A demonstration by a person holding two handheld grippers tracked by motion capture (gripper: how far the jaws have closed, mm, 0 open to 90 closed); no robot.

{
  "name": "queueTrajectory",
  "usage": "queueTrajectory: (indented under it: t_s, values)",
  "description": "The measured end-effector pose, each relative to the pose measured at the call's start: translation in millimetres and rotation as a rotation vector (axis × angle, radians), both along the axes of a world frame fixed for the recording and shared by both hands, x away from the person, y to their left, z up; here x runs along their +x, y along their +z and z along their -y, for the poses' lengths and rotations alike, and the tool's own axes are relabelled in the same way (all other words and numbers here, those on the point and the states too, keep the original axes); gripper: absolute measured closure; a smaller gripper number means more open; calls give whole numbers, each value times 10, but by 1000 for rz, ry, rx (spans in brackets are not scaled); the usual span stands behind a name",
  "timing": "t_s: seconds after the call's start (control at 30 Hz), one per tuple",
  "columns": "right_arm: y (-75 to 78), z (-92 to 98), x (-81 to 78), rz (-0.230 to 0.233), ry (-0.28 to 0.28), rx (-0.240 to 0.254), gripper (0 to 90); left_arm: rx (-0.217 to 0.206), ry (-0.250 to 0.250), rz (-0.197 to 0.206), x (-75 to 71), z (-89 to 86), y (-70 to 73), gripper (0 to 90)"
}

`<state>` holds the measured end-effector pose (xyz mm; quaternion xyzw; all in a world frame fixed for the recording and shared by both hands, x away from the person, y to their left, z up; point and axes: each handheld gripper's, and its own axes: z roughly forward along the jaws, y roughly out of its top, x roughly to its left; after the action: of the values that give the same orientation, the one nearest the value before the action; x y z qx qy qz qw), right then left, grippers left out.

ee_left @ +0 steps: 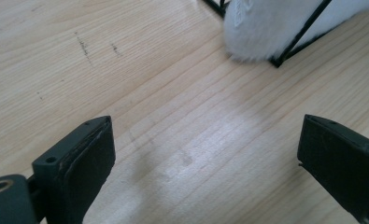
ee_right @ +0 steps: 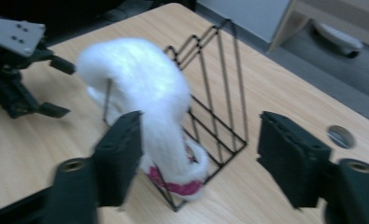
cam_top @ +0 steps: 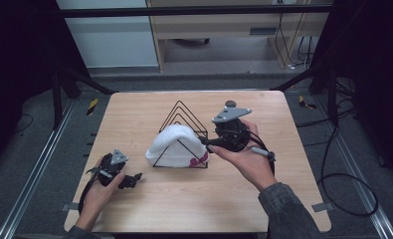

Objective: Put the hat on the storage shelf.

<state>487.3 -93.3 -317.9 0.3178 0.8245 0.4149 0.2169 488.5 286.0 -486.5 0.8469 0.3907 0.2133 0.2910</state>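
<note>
- Forearms enter the high view from the bottom edge; left gripper [cam_top: 130,180] sits low over the near-left part of the table [cam_top: 263,199], right gripper [cam_top: 208,143] is raised at mid-table, just beside the hat.
- High view: white hat [cam_top: 176,144] is draped over the front of a black wire rack [cam_top: 184,119] at the table centre, pink patch at its lower right corner. Rack's triangular frames run in a row from near to far; hat covers the nearest ones.
- High view: right gripper is clearly the nearer one, its jaws pointing left at the hat's right edge, close to the pink patch; contact cannot be told from here. Left gripper is apart from the hat, down and to the hat's left.
- Left gripper view: both black jaws stand wide apart over bare wood, nothing between them, nothing touched. Hat's fluffy edge [ee_left: 266,28] and a rack corner [ee_left: 278,60] lie ahead and to the upper right, separated from the jaws by open table.
- Right gripper view: jaws spread wide, no pad pressing on anything. Hat [ee_right: 145,93] hangs on the rack [ee_right: 219,93] straight ahead, between the jaw line and slightly toward the left jaw, which overlaps the fleece in the picture; picture is blurred, so touching or just in front is not decidable. Pink trim [ee_right: 175,186] lies at the bottom, near the jaws.
- Right gripper view: other gripper [ee_right: 18,79] shows at far left, beyond the hat.
- Judgement: any next grasp on the hat falls to the right hand, approaching from the pink-trim end.
</note>
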Motion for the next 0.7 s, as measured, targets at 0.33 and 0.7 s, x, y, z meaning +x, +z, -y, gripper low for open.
queueTrajectory:
  t_s: [0.33, 0.7]
  values:
    - [-94, 366, -127, 28, -59, 13, 84, -35, 31, -17, 40, -67, -72, 44]
    - [-221, 702, -264, 10, -123, 18, 140, -106, 25, -34, 37, -110, -188, 16]
